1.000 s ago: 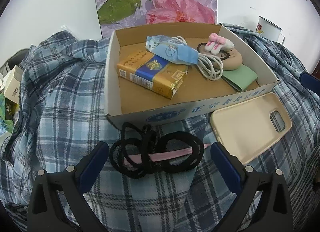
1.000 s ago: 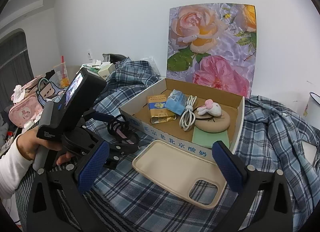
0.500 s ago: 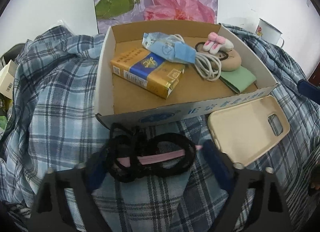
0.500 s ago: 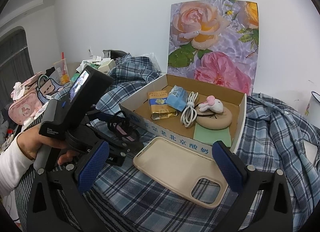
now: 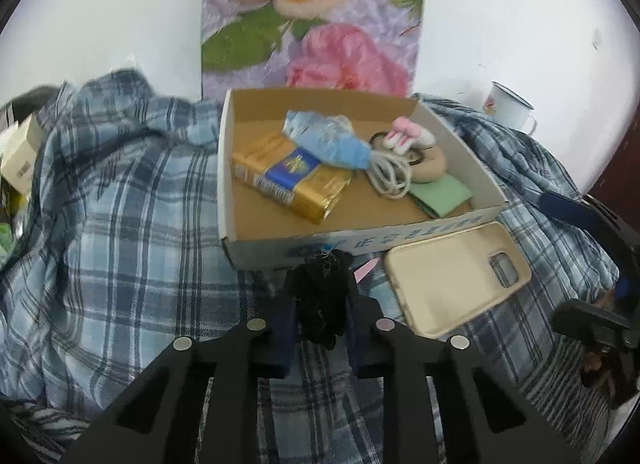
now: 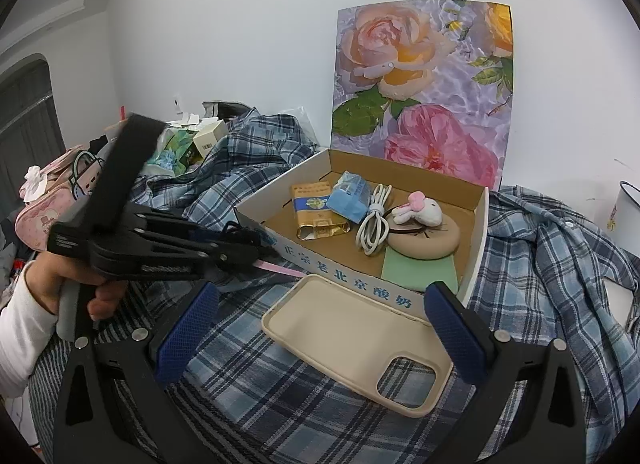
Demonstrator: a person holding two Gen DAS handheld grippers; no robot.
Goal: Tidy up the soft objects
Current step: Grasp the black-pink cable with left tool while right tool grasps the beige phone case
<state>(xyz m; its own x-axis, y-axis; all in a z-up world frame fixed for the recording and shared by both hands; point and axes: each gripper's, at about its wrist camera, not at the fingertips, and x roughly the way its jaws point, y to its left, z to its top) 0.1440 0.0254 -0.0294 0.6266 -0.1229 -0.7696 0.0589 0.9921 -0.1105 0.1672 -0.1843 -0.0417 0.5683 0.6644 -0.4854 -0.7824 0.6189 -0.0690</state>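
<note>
Left gripper (image 5: pixel 320 304): its fingers (image 5: pixel 282 324) have just been closing and are now standing narrow, pressing from both sides on a bunched black hair tie (image 5: pixel 320 296).
Black hair tie: it is sitting squeezed between the two blue pads, its crumpled top sticking out past the fingertips, just in front of the cardboard box (image 5: pixel 360 242).
Pink strip: a thin pink strip (image 6: pixel 280 268) is poking out of the closed fingers toward the beige phone case (image 6: pixel 352 344) and hanging just above the plaid cloth (image 5: pixel 120 223).
Person's hand: a hand (image 6: pixel 60 284) in a white sleeve is gripping the left gripper's handle at the left edge of the right wrist view.
Right gripper (image 6: pixel 320 328): its fingers are standing wide apart with nothing between the pads; the phone case is lying on the plaid cloth ahead of them, between the two blue pads as that camera sees it.
Cardboard box: it is sitting on the plaid cloth, holding a gold and blue packet (image 5: pixel 292 179), a light blue pouch (image 5: pixel 328 139), a coiled white cable (image 5: pixel 390 175), a beige round pad (image 6: pixel 424 240) with a small plush bunny (image 6: pixel 418 212) on top, and a green cloth (image 5: pixel 440 195).
Phone case: it is lying open side up, touching the box's front wall.
Background: a rose picture (image 6: pixel 424 83) is leaning on the white wall behind the box; an enamel mug (image 5: pixel 508 111) is standing to the right.
</note>
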